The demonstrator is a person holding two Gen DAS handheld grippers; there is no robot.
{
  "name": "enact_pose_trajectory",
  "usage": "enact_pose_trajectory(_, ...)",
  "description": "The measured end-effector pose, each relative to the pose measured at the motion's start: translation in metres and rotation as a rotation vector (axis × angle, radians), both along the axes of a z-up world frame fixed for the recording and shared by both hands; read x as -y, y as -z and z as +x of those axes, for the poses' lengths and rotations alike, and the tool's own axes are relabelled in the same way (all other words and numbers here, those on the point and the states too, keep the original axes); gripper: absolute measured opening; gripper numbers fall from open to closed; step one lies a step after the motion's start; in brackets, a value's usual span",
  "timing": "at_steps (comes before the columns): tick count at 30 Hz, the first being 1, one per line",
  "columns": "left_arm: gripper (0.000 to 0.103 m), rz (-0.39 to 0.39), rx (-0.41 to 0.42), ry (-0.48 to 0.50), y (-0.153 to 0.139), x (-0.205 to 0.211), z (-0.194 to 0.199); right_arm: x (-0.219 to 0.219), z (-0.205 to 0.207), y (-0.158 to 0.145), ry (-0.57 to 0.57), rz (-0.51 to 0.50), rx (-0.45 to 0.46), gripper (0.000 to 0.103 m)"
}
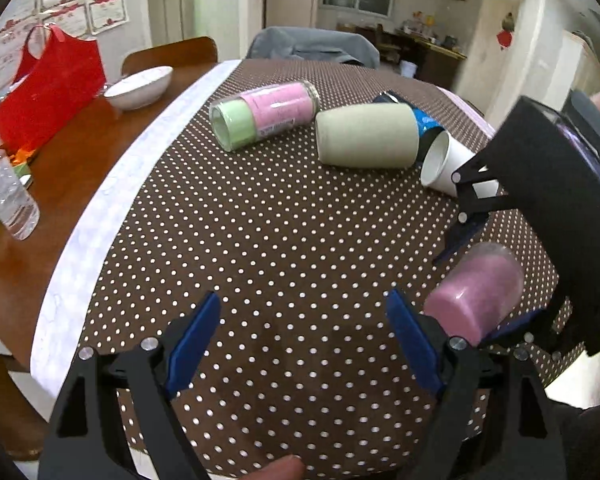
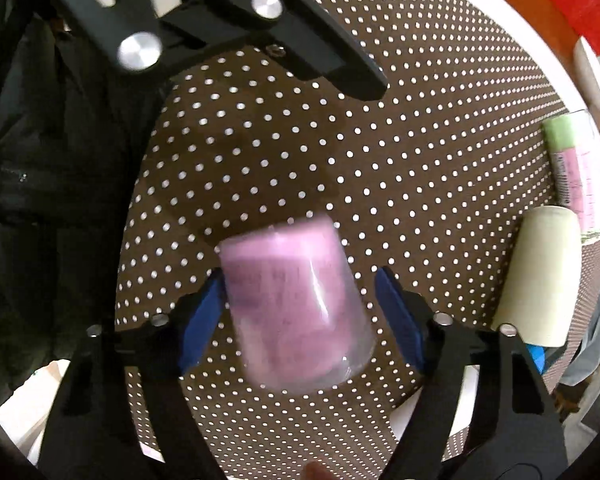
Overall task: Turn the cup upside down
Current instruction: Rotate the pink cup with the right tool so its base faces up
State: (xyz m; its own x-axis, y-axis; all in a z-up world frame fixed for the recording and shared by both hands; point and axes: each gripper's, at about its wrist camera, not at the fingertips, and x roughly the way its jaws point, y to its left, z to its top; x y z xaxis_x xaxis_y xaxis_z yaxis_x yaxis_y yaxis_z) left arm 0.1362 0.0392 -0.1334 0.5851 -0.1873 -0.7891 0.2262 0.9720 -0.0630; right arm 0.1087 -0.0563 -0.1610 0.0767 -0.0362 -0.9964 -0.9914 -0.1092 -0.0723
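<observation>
**Pink cup between my right fingers, above the dotted cloth**

I hold one claw in each hand. My right gripper (image 2: 300,312) has the pink cup (image 2: 296,308) between its two blue pads (image 2: 200,316). The cup is blurred in the right wrist view, so I cannot tell if the pads really press its wall — there seems to be a small gap on the right side. Its closed pink end points away from the camera and its clear wider end is toward it. In the left wrist view the same pink cup (image 1: 476,296) is tilted, with its pink end toward my left claw, and it sits inside the black frame of the right gripper (image 1: 488,280), over the brown dotted tablecloth (image 1: 280,240).

My left gripper (image 1: 304,340) is wide open and has nothing in it; its blue pads (image 1: 192,340) hover over bare cloth, just beside the pink cup.

Farther on the cloth, four other things lie on their sides close together: a glass jar (image 1: 264,114) with pink and green inside, a beige cup (image 1: 366,136), a blue can (image 1: 424,120) behind it, and a white paper cup (image 1: 446,164) that touches the beige one.

On the wooden table (image 1: 80,168) to the left there is a white bowl (image 1: 140,86), a red bag (image 1: 48,84) and a water bottle (image 1: 4,184).
</observation>
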Motion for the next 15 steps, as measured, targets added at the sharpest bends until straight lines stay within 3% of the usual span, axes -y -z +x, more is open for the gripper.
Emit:
enact_pose_trajectory(2,0.084,-0.01,-0.011,0.022,0.004,-0.003,0.005,-0.003,0.007,0.003,0.066,-0.017,-0.01,0.06)
enact_pose_trajectory(8,0.084,-0.037,-0.032,0.111,0.004,-0.007,0.025,0.006,0.037,0.0,0.302,0.003,-0.057,0.06)
enact_pose_trajectory(15,0.084,-0.011,-0.021,0.18,0.003,0.005,0.041,0.019,0.054,-0.002,0.441,0.019,-0.065,0.061)
